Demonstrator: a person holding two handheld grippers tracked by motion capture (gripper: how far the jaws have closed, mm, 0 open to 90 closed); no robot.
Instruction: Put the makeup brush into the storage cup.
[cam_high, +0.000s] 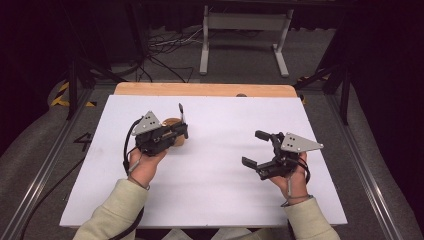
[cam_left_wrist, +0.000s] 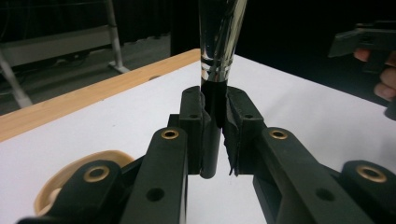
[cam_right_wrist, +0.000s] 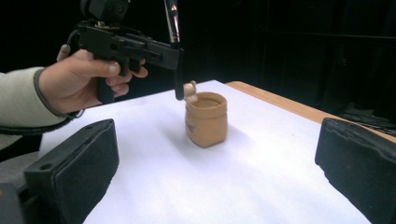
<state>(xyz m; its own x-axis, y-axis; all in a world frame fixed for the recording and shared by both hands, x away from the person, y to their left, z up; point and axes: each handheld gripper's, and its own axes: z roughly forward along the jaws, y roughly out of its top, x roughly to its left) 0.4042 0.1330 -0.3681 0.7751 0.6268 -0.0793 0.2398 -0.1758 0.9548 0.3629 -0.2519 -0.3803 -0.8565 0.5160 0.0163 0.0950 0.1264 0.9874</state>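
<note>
Above the tan pot (cam_right_wrist: 206, 119) at the table's left, the left gripper (cam_high: 182, 131) clamped an upright brush (cam_right_wrist: 175, 42), tip poised to drop in; the right gripper (cam_high: 259, 148) gaped empty, well apart.

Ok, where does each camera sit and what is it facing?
High view: above the person's side, looking forward and down on the table; both forearms show.
Left gripper view: rides the left gripper, looking along jaws shut on a brush.
Right gripper view: rides the open right gripper, facing the pouch.
All three show the brush.
</note>
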